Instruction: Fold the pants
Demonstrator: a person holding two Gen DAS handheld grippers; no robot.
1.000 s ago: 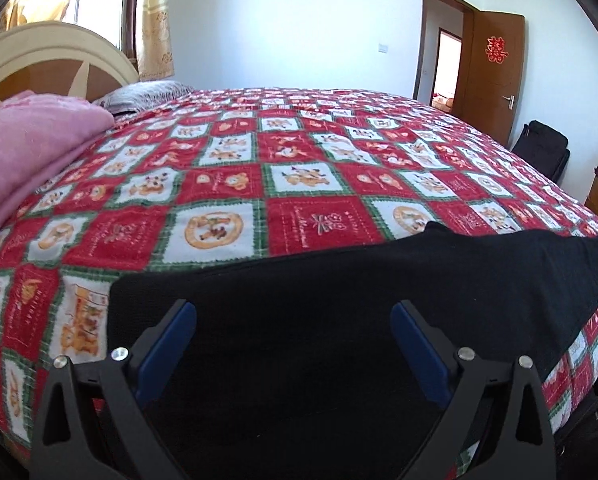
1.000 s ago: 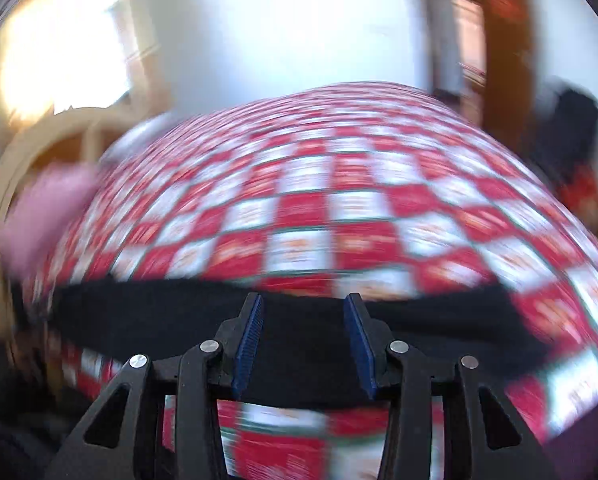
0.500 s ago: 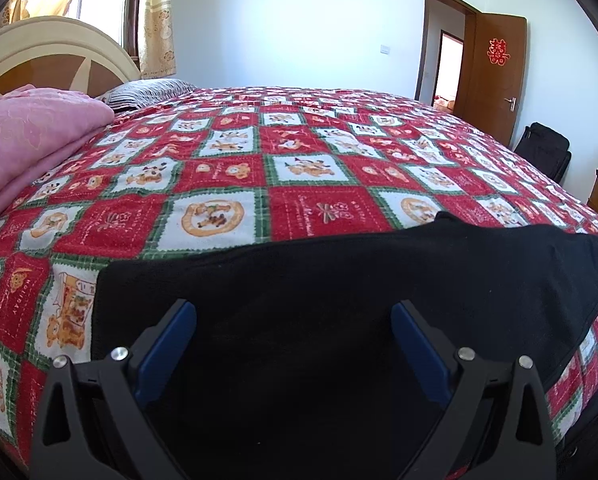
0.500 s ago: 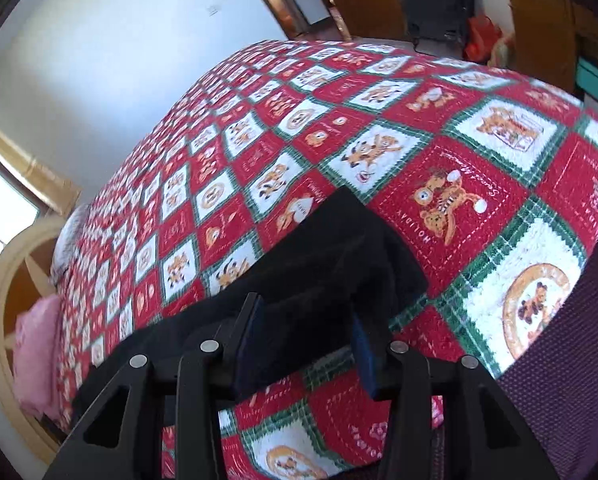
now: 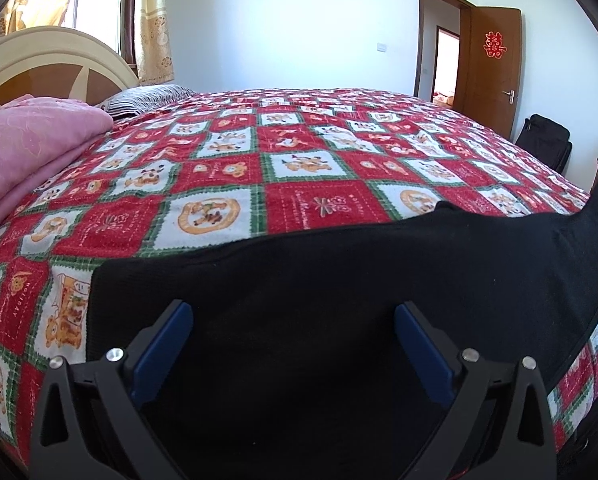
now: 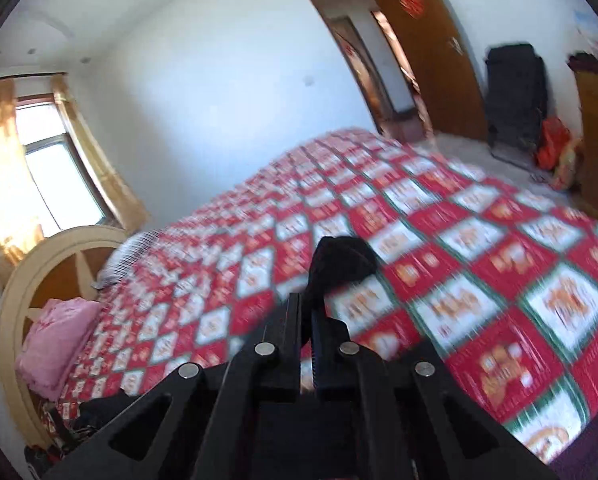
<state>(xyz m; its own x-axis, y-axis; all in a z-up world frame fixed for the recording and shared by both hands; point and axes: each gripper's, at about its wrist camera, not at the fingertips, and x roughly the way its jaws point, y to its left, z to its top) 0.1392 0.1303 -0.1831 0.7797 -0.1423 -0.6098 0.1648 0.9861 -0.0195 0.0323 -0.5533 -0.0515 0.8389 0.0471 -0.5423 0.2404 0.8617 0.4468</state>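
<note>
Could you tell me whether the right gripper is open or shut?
Shut on the black pants: the right gripper has just closed, its fingers pinching a bunch of cloth.

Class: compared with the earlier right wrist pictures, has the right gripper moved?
Yes. The right gripper, its jaws just closed on the black pants, now views the headboard from farther right along the bed's edge.
</note>
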